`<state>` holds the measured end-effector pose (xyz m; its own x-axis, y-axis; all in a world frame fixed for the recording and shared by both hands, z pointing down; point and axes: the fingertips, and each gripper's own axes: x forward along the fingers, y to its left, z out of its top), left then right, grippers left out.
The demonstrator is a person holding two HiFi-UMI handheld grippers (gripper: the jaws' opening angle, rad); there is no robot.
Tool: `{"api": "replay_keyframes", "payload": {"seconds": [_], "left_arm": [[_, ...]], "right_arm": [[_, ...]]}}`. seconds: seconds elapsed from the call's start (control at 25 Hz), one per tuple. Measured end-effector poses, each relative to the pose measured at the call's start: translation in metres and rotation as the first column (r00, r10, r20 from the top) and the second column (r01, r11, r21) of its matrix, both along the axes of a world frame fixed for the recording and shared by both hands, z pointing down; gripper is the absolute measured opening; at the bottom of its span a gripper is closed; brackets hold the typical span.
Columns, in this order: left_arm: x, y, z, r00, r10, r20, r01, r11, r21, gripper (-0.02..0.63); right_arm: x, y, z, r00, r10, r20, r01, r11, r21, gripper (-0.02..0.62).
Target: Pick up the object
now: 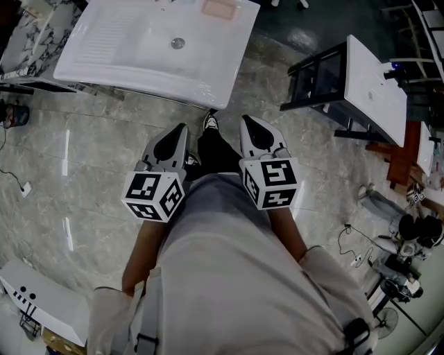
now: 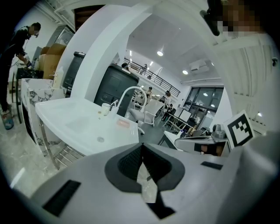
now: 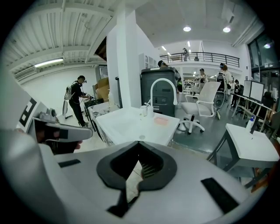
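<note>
1. Left gripper [image 1: 183, 127]: grey jaws pressed together at the tips, nothing between them. It is held low in front of the person's body and angled down over the floor.
2. Right gripper [image 1: 245, 120]: jaws likewise closed tight and empty. It is level with the left gripper, with a gap between the two.
3. Black-and-white square-marker cubes sit at the rear of each gripper, the left cube [image 1: 154, 196] and the right cube [image 1: 272, 182].
4. In the gripper views, the left jaw tips [image 2: 141, 145] and the right jaw tips [image 3: 139, 143] both aim toward the basin.
5. The person's black-and-white shoe [image 1: 211, 123] shows between the two grippers on the glossy grey marble-look floor [image 1: 83, 173].
6. A white rectangular basin unit on a metal frame [image 1: 104, 48] stands ahead of both grippers, with a round metal drain [image 1: 178, 43] in its middle.
7. The flat pink rectangular object [image 1: 220, 8] lies on the basin's far rim, beyond the drain and well apart from both grippers. It also shows in the gripper views [image 2: 123, 123] [image 3: 161, 120].
8. A curved white faucet [image 3: 162, 80] and small white cups [image 3: 144, 110] sit at the back of the basin, near the pink object.
9. A second white slab table on a dark frame [image 1: 378, 87] stands to the right.
</note>
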<state>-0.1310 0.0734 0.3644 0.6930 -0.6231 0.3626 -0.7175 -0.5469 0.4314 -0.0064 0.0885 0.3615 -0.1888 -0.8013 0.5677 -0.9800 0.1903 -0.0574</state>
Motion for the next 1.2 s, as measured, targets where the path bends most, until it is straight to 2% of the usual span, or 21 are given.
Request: {"api": "replay_keyframes", "payload": {"seconds": [0.36, 1.2], "left_arm": [[0.025, -0.049, -0.013, 1.000, -0.010, 0.015, 0.009, 1.000, 0.028, 0.003], [0.080, -0.142, -0.010, 0.996, -0.056, 0.072, 0.055, 0.998, 0.022, 0.003]], "right_arm": [[0.023, -0.051, -0.009, 1.000, -0.023, 0.020, 0.023, 0.999, 0.032, 0.011], [0.077, -0.159, 0.002, 0.991, -0.127, 0.040, 0.126, 0.991, 0.036, 0.011]]}}
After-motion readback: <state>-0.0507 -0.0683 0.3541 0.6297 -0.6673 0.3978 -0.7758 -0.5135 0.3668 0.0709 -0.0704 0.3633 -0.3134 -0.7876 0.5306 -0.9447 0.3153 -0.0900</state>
